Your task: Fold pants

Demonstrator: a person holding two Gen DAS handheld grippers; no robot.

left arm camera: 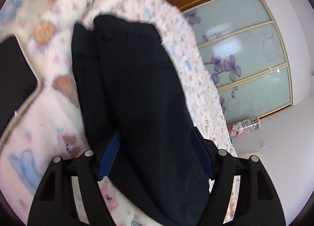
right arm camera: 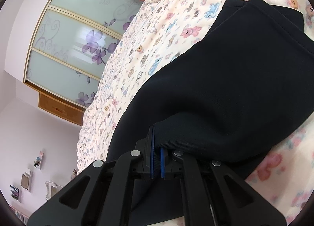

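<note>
Right tool (right arm camera: 156, 159) (clamped) on pants (right arm camera: 225, 88)

The left claw (left arm camera: 155, 155) has its blue pads (left arm camera: 109, 157) spread wide, with the dark pants (left arm camera: 137, 88) lying between them and running forward from the claw. The picture does not show whether the pads press the cloth. Under the pants lies a bedspread (left arm camera: 39, 112) printed with bears. Left of the claw, a black flat object (left arm camera: 13, 80) rests on the bed. To the right stand frosted sliding doors (left arm camera: 251, 65) with purple flowers.
</note>
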